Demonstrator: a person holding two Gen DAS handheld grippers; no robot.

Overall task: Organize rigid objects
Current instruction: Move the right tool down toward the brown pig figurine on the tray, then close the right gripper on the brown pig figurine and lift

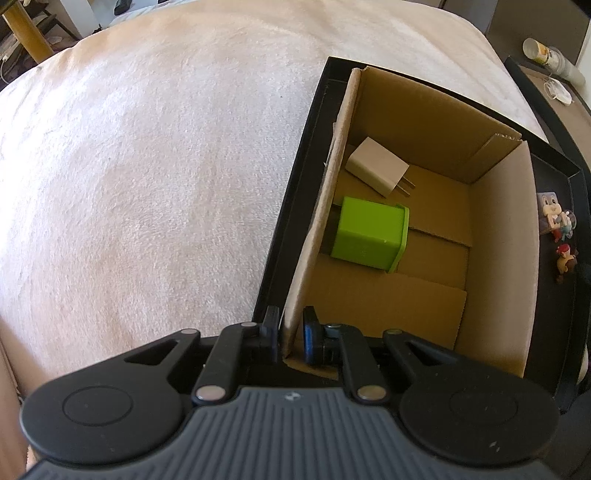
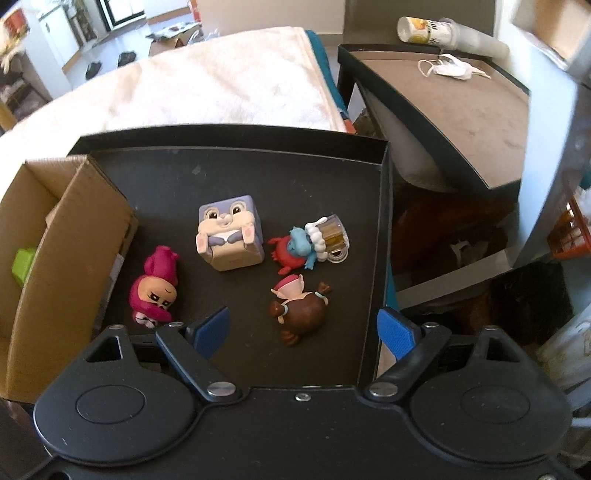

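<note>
The left gripper [image 1: 291, 338] has its jaws nearly closed, a narrow gap between them; the right gripper [image 2: 304, 332] is spread wide.

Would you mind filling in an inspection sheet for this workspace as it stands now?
Surface: black tray on a pale blanket.
Job's things: white charger and green cube in the cardboard box; bunny cube, pink figure, brown figure, crab figure on the tray.
Clutter: mask, cup on side table.
Grippers: left tongs shut on box wall; right tongs open.
Cables: nothing seen.
Surroundings: cluttered room.
</note>
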